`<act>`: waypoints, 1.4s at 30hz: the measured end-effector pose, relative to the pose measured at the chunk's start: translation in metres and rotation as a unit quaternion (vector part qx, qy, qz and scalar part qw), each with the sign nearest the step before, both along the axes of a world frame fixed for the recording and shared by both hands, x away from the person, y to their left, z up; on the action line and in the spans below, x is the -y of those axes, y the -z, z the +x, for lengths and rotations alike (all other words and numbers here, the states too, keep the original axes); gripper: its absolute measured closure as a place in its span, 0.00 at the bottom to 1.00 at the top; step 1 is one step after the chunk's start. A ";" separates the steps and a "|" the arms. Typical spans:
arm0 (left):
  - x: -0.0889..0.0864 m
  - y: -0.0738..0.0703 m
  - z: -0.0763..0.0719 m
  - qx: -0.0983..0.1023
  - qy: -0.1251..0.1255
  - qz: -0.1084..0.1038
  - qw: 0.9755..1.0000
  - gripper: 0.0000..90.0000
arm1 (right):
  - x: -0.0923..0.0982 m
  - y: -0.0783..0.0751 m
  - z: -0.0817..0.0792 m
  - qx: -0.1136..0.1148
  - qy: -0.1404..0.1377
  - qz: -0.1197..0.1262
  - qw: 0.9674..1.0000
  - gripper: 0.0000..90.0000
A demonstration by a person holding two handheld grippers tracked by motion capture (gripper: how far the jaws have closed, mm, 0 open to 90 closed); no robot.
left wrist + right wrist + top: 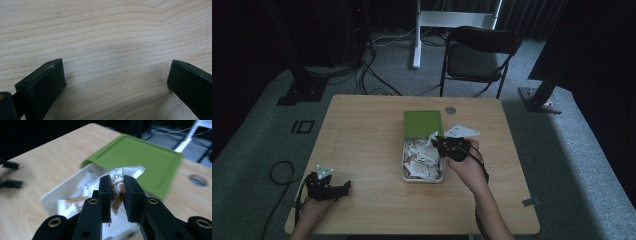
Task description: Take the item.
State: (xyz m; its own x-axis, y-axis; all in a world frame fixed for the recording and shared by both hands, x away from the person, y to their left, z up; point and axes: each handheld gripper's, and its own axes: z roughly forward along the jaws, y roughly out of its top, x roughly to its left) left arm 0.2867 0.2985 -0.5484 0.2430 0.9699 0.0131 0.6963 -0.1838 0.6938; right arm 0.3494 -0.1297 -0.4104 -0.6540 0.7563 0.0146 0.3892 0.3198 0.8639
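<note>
A black folding chair (482,55) stands beyond the wooden table (362,150), near cables (372,75) on grey carpet.

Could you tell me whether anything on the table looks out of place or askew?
The green lid sits askew, propped on the far rim of the white container instead of covering it. The container holds a jumble of torn packets, and the right tongs pinch one crumpled packet above it.

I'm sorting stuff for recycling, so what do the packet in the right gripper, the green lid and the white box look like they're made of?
Packet, pinched in the right gripper: probably paper or thin film; white, brown print, creased, matte. Green lid: likely moulded plastic; even colour, raised rim, dull finish. White box: probably plastic; thin smooth wall, rounded corner.
</note>
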 end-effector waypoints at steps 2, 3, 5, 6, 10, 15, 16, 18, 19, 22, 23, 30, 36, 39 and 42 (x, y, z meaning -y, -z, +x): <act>0.000 0.000 0.000 0.000 0.000 0.000 1.000 0.03 | 0.009 -0.001 0.002 0.003 0.015 0.002 1.000 0.86; 0.000 0.000 0.000 0.000 0.000 0.000 1.000 0.03 | 0.014 -0.001 0.003 0.006 0.022 0.003 1.000 0.86; 0.000 0.000 0.000 0.000 0.000 0.000 1.000 0.03 | 0.023 -0.002 0.006 0.011 0.037 -0.001 0.999 0.86; 0.000 0.000 0.000 0.000 0.000 0.000 1.000 0.03 | 0.027 -0.002 0.008 0.014 0.044 -0.001 0.999 0.86; 0.000 0.000 0.000 -0.001 0.001 0.001 1.000 0.03 | 0.046 0.002 0.016 0.024 0.073 -0.001 0.997 0.86; 0.000 0.000 0.000 0.000 0.000 0.001 1.000 0.03 | 0.066 0.012 0.028 0.025 0.114 -0.004 0.993 0.86; 0.000 0.000 0.000 0.000 0.000 0.000 1.000 0.03 | 0.069 0.015 0.031 0.024 0.120 -0.003 0.993 0.86; 0.000 0.000 0.000 -0.001 0.000 0.000 1.000 0.03 | 0.076 0.022 0.038 0.023 0.134 -0.002 0.991 0.86; 0.000 0.000 0.000 -0.001 0.000 0.000 1.000 0.03 | 0.078 0.024 0.040 0.021 0.138 0.000 0.990 0.86; 0.000 0.000 0.000 -0.001 0.000 0.000 1.000 0.03 | 0.084 0.037 0.051 0.014 0.158 -0.006 0.987 0.86; 0.000 0.000 0.000 -0.001 0.000 0.000 1.000 0.03 | 0.086 0.042 0.054 0.007 0.164 -0.002 0.986 0.86; 0.000 0.000 0.000 -0.001 0.000 0.000 1.000 0.03 | 0.094 0.074 0.078 -0.008 0.191 0.003 0.982 0.86; 0.000 0.000 0.000 -0.001 0.000 0.000 1.000 0.03 | 0.095 0.098 0.098 -0.016 0.216 -0.002 0.976 0.86; 0.000 0.000 0.000 -0.001 0.000 0.000 1.000 0.03 | 0.095 0.105 0.105 -0.020 0.223 -0.001 0.975 0.86; 0.000 0.000 0.000 -0.001 0.000 0.000 1.000 0.03 | 0.095 0.111 0.113 -0.029 0.231 0.001 0.973 0.86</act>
State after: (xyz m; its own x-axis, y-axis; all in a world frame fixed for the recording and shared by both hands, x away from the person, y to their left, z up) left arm 0.2866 0.2985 -0.5484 0.2430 0.9700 0.0125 0.6972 -0.1836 0.6930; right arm 0.4620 -0.2244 -0.5217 -0.2428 0.9691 0.0435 0.5384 0.0973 0.8371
